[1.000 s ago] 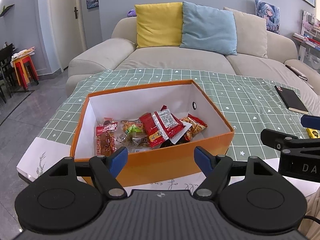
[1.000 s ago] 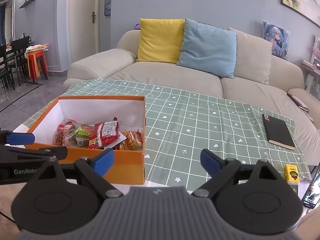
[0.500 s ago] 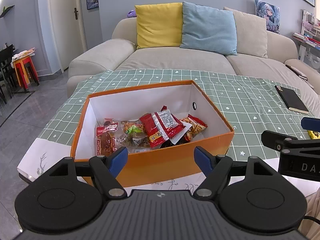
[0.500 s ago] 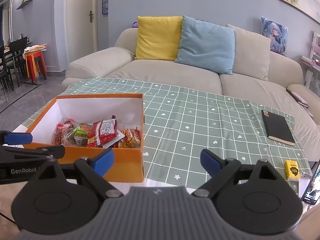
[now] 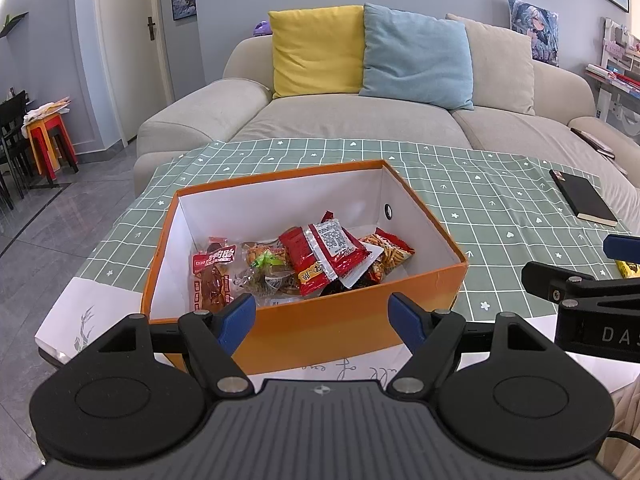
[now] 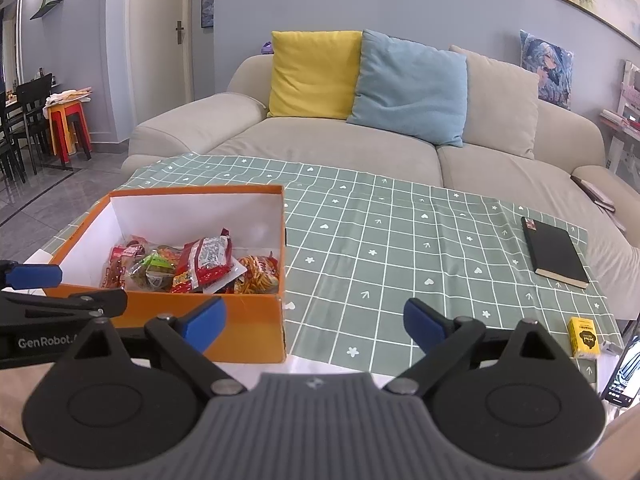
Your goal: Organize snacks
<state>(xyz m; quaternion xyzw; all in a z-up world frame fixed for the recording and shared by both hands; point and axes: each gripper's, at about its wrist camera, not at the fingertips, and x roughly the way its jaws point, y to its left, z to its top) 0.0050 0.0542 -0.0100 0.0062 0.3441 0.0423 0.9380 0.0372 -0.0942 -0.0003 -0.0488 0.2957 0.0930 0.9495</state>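
An orange box (image 5: 340, 332) (image 6: 240, 332) with a white inside stands on the green checked tablecloth. Several snack packets (image 5: 320, 252) (image 6: 200, 264) lie in a heap on its floor, red ones on top. My left gripper (image 5: 322, 318) hangs open just in front of the box's near wall, holding nothing. My right gripper (image 6: 314, 320) is open and empty too, level with the box's right front corner. A small yellow packet (image 6: 583, 337) lies on the cloth at the front right, apart from the box.
A black notebook (image 6: 556, 252) (image 5: 586, 202) lies on the right of the tablecloth (image 6: 400, 232). A phone (image 6: 624, 372) leans at the right edge. Behind the table runs a beige sofa (image 6: 360, 152) with yellow and blue cushions. Chairs and stools stand far left.
Both grippers have drawn back and risen slightly, so the box and table sit a little lower in view. Nothing was taken hold of or let go.
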